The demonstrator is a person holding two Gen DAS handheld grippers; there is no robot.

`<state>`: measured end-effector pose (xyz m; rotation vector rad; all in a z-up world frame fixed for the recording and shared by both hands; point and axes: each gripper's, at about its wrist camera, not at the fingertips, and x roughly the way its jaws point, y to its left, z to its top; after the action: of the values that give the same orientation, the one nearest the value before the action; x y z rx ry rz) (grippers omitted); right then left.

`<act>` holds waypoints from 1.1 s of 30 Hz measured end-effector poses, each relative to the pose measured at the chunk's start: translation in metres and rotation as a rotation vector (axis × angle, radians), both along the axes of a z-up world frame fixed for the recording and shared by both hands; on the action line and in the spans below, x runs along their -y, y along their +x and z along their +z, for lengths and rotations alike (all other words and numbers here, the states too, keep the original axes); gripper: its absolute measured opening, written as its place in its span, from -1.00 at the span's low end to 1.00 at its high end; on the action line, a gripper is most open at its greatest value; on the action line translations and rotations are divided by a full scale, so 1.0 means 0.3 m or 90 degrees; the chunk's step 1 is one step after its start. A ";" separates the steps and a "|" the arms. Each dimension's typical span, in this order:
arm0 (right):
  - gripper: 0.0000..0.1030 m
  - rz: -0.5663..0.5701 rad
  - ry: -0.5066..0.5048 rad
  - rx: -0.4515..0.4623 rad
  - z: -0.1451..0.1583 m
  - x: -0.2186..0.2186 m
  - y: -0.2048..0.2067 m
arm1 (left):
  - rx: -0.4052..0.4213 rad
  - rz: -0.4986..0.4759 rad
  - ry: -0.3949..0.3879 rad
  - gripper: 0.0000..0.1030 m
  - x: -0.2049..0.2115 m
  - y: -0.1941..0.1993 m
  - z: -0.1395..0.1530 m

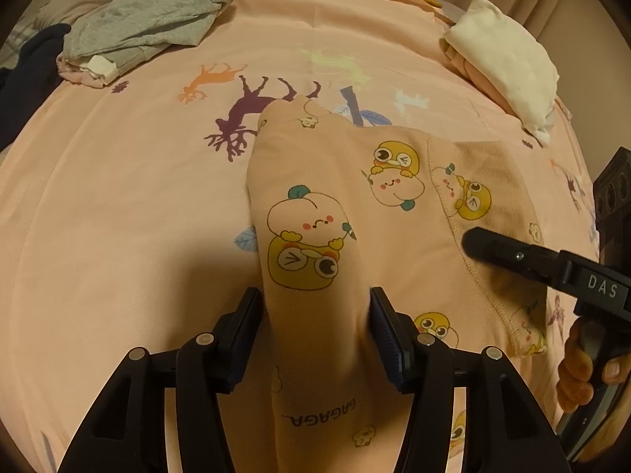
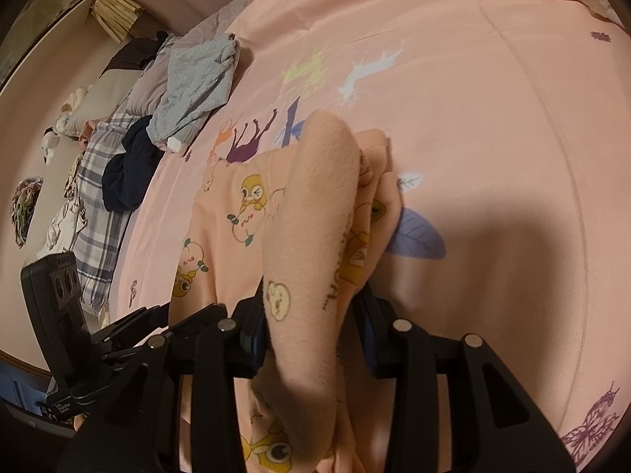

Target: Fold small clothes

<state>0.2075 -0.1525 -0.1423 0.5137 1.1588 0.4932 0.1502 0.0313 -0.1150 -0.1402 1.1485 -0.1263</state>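
A peach garment (image 1: 347, 197) printed with yellow cartoon ducks lies on the pink bedspread (image 1: 118, 216). One part of it rises as a raised fold between the pads of my left gripper (image 1: 315, 323), which is shut on it. In the right wrist view another bunched fold of the same garment (image 2: 311, 236), fleecy side out, fills the gap of my right gripper (image 2: 311, 331), shut on it. The right gripper's black finger (image 1: 497, 250) reaches over the garment's stitched hem from the right. The left gripper's fingers (image 2: 134, 323) show at the lower left.
A grey garment (image 1: 146, 19) and dark clothes (image 1: 27, 75) lie at the far left of the bed. Folded cream and pink clothes (image 1: 508, 63) sit at the far right. A plaid cloth (image 2: 94, 213) lies along the bed's left edge. A person's hand (image 1: 583, 366) grips the right handle.
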 end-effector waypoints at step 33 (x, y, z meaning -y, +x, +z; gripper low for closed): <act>-0.20 -0.034 0.022 -0.006 0.000 0.059 -0.011 | 0.009 0.010 0.002 0.11 -0.032 -0.058 0.008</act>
<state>0.2040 -0.1701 -0.1424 0.5759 1.1450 0.4654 0.1328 0.0409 -0.1127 -0.1459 1.1325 -0.1112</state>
